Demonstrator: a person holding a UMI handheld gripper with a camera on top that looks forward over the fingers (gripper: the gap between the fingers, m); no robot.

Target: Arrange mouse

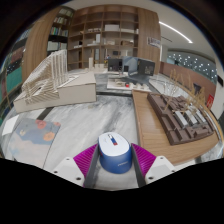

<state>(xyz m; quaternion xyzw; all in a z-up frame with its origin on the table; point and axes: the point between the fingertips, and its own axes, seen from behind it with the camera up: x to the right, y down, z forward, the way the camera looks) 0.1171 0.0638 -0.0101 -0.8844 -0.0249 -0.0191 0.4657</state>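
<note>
Gripping mouse [113, 152], jaws closed, table [60, 145]

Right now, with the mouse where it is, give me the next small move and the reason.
Probably close the fingers a little. The mouse sits between the two fingers of the gripper, on the table, and I can't tell whether the pads press it. Firm contact on both sides should come before any carrying.

Glossy blue-and-white plastic mouse [113, 152], matt magenta tool [113, 163] pads [146, 161], wood-grain tabletop [150, 125].
</note>
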